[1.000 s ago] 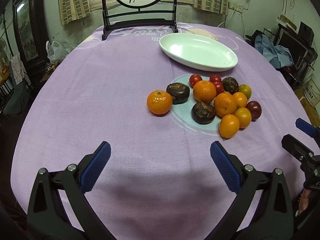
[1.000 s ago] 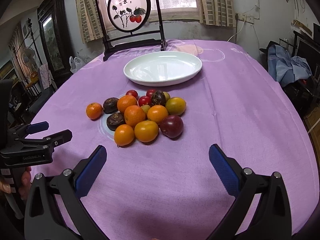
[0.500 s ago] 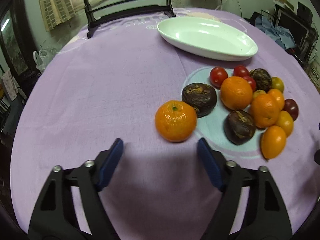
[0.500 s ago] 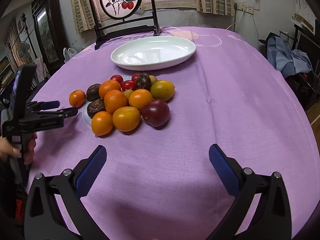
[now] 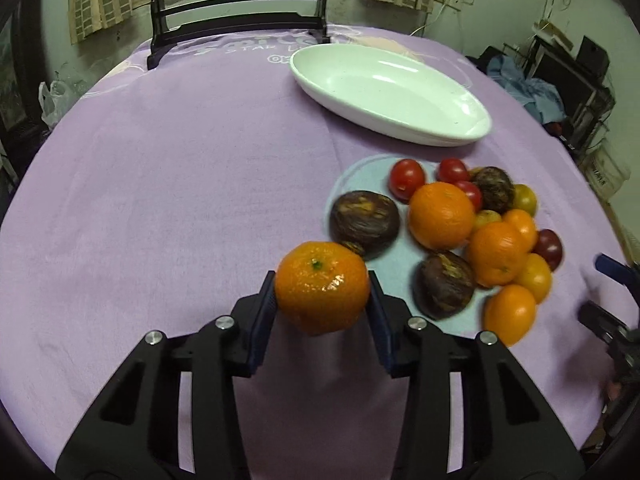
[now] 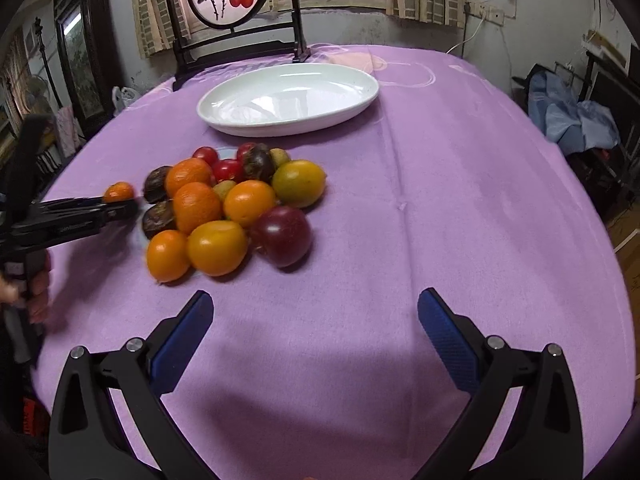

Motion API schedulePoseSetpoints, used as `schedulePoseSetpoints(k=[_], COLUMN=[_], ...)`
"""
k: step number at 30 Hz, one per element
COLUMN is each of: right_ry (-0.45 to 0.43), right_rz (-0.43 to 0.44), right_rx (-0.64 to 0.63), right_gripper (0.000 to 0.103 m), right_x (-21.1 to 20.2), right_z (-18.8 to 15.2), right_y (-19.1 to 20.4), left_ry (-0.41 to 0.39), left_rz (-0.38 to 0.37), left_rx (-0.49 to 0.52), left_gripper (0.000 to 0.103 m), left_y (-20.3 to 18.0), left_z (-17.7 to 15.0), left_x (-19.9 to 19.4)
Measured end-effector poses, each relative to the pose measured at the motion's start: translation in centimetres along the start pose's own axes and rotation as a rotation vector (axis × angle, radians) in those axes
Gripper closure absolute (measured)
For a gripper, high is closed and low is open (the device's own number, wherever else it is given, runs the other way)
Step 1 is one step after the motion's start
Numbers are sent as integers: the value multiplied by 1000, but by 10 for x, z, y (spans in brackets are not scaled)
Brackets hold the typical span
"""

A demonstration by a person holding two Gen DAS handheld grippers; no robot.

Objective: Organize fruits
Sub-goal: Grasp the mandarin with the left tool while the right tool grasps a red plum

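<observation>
Mandarin (image 5: 322, 286) clamped in left claw (image 5: 322, 300), jaws just closed; right claw (image 6: 316, 334) wide open, empty.

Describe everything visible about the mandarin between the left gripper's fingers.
The mandarin is round, bright orange, glossy and dimpled, its green stem scar facing up. It sits on the purple tablecloth, left of the fruit pile, beside a dark wrinkled fruit. The left gripper has just been closing; its blue pads meet the mandarin's sides.
</observation>
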State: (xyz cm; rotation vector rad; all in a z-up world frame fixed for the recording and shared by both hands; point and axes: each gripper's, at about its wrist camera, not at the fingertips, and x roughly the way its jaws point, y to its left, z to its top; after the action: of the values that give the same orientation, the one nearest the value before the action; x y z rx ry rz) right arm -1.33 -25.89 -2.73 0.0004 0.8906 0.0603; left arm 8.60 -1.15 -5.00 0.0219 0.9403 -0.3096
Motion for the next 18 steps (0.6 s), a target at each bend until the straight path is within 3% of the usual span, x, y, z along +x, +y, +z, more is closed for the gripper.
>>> schedulePoseSetpoints(k=[3,6,8,16,18], right_ry=[26,40,46,88,93], right_rz=[-36,-65,-48,44,91], right_rx=[-59,-111,-129,-228,-231], right_gripper=[1,1,3,33,51], right_x=[12,22,26,41,43], right_z=[7,14,17,26,30], right_y=[2,4,5,23,23], left_ry=[-12,-20,-37,-37,-35], left_rz=[4,92,78,47,27], left_rx=[18,52,44,36,34], left_gripper=[60,60,60,59,59], left_y=[-7,-15,-14,-15,-15], left_z=[-11,-17,-17,-17,-18], left_x=[-7,-13,-20,-28,-29])
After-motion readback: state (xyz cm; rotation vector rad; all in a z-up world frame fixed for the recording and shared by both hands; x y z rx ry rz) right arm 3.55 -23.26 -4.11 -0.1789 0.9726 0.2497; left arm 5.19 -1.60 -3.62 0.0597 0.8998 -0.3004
